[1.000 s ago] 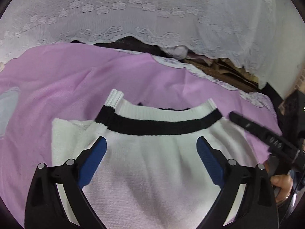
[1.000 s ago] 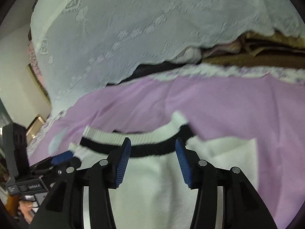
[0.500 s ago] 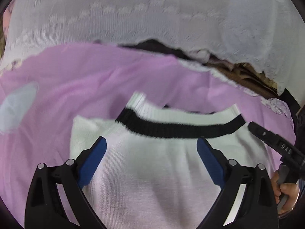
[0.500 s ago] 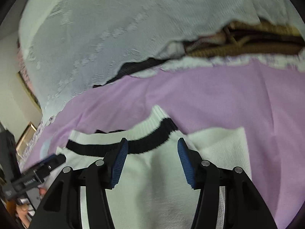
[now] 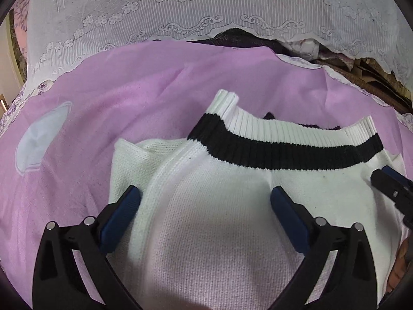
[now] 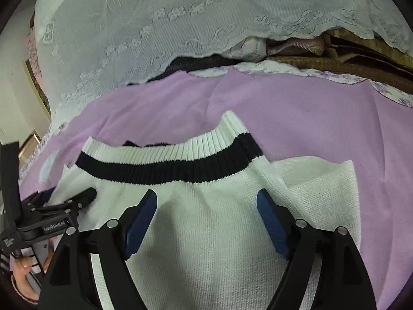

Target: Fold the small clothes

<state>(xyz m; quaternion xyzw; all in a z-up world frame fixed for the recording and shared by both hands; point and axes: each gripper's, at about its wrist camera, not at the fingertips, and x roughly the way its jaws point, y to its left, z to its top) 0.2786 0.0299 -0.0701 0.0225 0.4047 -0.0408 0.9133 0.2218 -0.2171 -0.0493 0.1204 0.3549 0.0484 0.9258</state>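
Since the earlier frame you are lowering both claws closer over the white sweater (image 5: pixel 222 206), lying on the purple surface (image 5: pixel 103 108). Left claw (image 5: pixel 204 204) and right claw (image 6: pixel 206 206) are hovering spread, pinching nothing; a fold grasp is probably coming.

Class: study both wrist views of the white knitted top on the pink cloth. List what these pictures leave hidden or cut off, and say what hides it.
- White knitted top: lower part, both views, cut off by the bottom edge and both gripper frames.
- Black patch behind the striped collar: mostly hidden by the collar.
- Pile under the lace cover: mostly covered, right wrist view.
- Right gripper: cut off by the left wrist view's edge.
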